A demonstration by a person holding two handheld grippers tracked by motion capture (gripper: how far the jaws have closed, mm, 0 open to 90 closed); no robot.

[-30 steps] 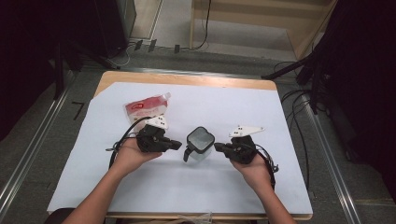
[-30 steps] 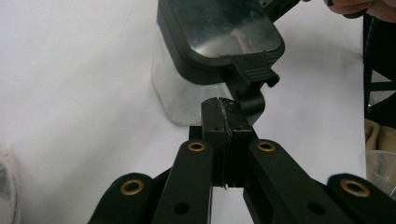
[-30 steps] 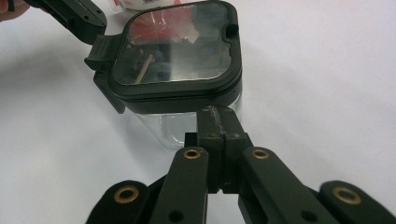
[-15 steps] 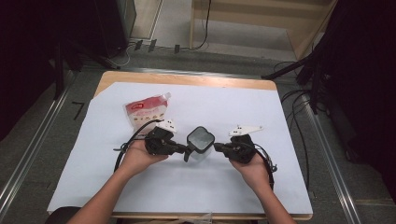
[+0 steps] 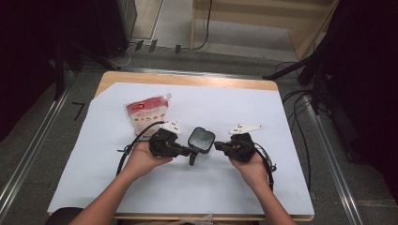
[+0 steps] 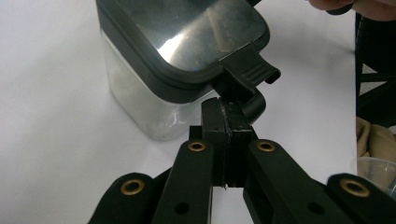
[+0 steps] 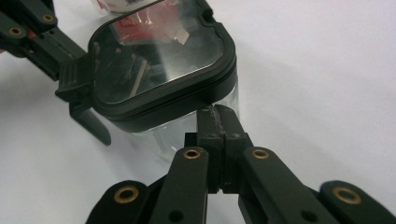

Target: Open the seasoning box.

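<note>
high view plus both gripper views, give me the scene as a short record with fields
container: clear square jar with dark lid, standing on white sheet
lid state: on the jar, latch at the left gripper's side
left gripper: jaws shut, tips at the latch; contact cannot be told
right gripper: jaws shut, tips at the jar's wall under the lid rim
pouch: red and white, lying beyond the left hand

Clear black-lidded container (image 5: 201, 139), red-and-white pouch (image 5: 147, 112), white tablecloth (image 5: 291, 178)
</note>
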